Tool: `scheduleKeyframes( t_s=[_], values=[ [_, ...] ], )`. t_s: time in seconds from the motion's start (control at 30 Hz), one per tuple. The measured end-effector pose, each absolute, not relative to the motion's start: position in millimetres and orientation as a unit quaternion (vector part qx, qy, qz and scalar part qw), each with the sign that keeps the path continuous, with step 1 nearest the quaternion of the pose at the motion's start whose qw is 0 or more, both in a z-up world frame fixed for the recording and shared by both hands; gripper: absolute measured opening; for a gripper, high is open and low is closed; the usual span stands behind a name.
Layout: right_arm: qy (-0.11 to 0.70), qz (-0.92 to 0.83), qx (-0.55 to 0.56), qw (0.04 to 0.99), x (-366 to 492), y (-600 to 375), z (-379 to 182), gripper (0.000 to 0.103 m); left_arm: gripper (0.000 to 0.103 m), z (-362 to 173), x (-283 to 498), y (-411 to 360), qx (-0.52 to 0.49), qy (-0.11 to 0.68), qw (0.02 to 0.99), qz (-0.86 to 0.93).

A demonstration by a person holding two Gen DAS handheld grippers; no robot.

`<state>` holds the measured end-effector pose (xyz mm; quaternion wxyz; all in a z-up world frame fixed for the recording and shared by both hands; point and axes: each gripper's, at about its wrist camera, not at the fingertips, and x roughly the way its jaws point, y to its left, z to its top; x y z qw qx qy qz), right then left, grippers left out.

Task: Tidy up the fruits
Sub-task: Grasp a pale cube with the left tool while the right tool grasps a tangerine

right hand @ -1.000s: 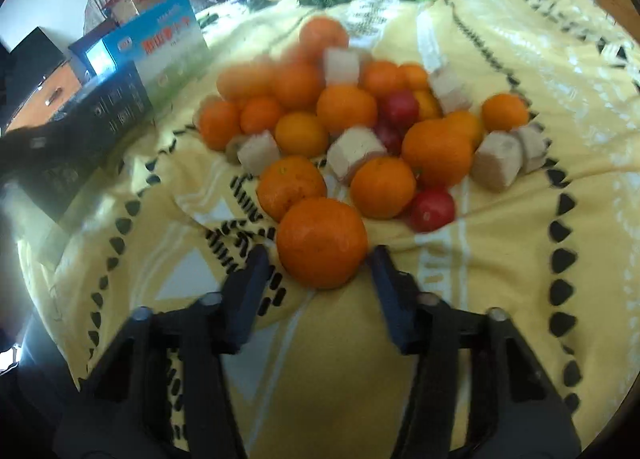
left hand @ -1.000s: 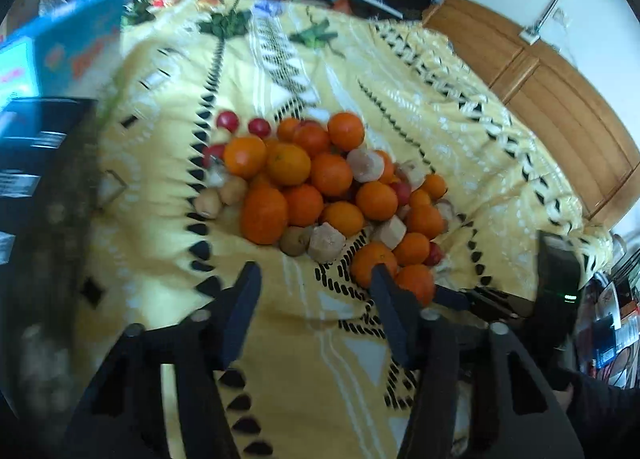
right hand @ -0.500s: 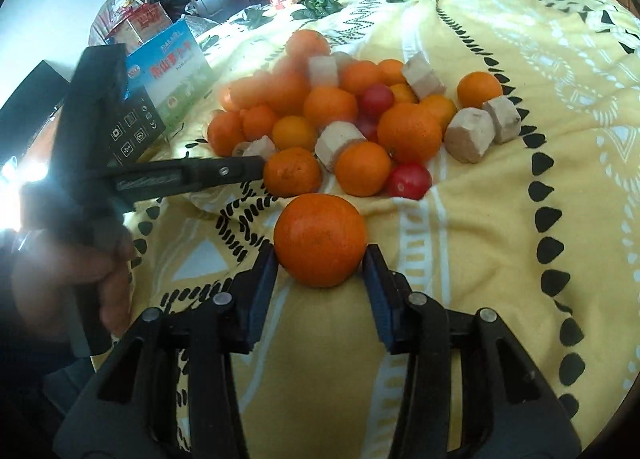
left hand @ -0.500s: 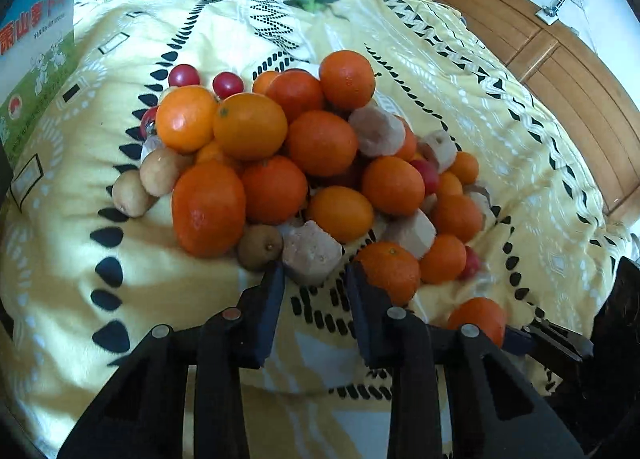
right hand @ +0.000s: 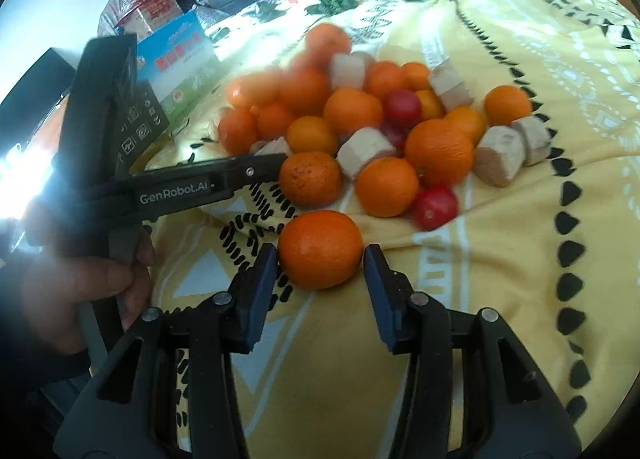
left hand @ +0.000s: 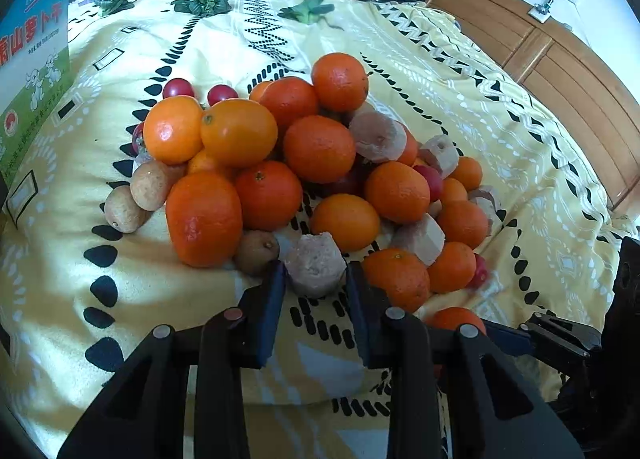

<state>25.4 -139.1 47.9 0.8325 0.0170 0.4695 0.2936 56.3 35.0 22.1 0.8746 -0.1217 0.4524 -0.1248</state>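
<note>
We noted a heap of fruit [left hand: 320,163] on a yellow patterned bedspread [left hand: 460,99]: oranges, small red fruits, brown round fruits and pale cut chunks, all touching or piled together.

Left gripper [left hand: 315,279]: jaws had just been closing. The pale cut chunk [left hand: 315,269] at the near edge of the heap sat between them, and both pads appeared to press its sides; we read this as a grip on the chunk. A small brown fruit [left hand: 257,251] lay just beside the left finger, an orange [left hand: 396,277] just beside the right finger.

Right gripper [right hand: 320,263]: a single orange [right hand: 320,249] lay on the bedspread apart from the heap, on its near side, between the jaws. Left pad seemed to touch it; at the right pad we could not tell contact from a thin gap.

In the right wrist view, a hand [right hand: 84,283] held the left gripper's handle, its finger [right hand: 224,175] reaching to the heap's near edge. A blue-and-green box [right hand: 180,63] stood beyond the heap
</note>
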Motion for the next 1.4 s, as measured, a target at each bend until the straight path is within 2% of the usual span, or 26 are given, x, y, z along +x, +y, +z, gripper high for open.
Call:
scheduleKeyframes(
  t_s=[0.33,0.53,0.73,0.8,0.83,0.9,1.0,1.07,1.1,1.13,1.2,1.3,1.37,1.4],
  values=[
    [0.461,0.298,0.037,0.835,9.2,-150.5,63.0,0.044,0.031,49.3,19.0,54.0,-0.098,0.430,0.888,-0.131],
    [0.476,0.305,0.030,0.825,0.0,-146.9,59.6,0.044,0.031,30.3,-6.0,63.4,-0.086,0.461,0.875,-0.121],
    [0.486,0.305,0.021,0.819,3.5,-140.2,53.6,0.046,0.034,21.0,-1.6,58.9,-0.079,0.453,0.879,-0.124],
    [0.482,0.307,0.019,0.820,3.0,-139.6,54.3,0.042,0.034,20.2,-1.5,59.8,-0.080,0.453,0.879,-0.125],
    [0.479,0.307,0.018,0.822,1.7,-139.4,55.4,0.030,0.032,20.3,-1.7,60.6,-0.080,0.452,0.880,-0.124],
    [0.478,0.308,0.019,0.822,1.8,-138.4,56.9,0.014,0.030,21.5,-2.8,61.2,-0.082,0.450,0.880,-0.124],
    [0.484,0.310,0.016,0.818,1.7,-135.2,56.8,0.014,0.030,23.3,-4.1,62.1,-0.086,0.448,0.881,-0.123],
    [0.490,0.304,0.002,0.817,1.3,-131.9,56.3,0.016,0.031,23.1,-3.8,62.4,-0.087,0.445,0.883,-0.122],
    [0.487,0.303,0.002,0.819,0.7,-132.7,57.8,0.027,0.033,22.8,-3.9,63.1,-0.089,0.443,0.884,-0.120],
    [0.485,0.303,0.009,0.820,0.3,-135.0,59.7,0.049,0.034,23.0,-4.2,63.6,-0.090,0.442,0.885,-0.119],
    [0.473,0.294,0.019,0.830,-1.9,-140.5,65.6,0.073,0.035,23.8,-4.6,63.0,-0.087,0.439,0.886,-0.117],
    [0.463,0.294,0.024,0.836,0.8,-142.5,69.4,0.074,0.035,23.9,-1.3,60.8,-0.088,0.440,0.886,-0.119],
    [0.468,0.298,0.017,0.832,9.5,-136.5,65.1,0.068,0.035,22.1,2.1,58.5,-0.085,0.446,0.883,-0.119],
    [0.470,0.298,0.011,0.831,14.0,-133.3,62.8,0.061,0.035,21.3,2.8,58.5,-0.086,0.448,0.882,-0.120]
  ],
)
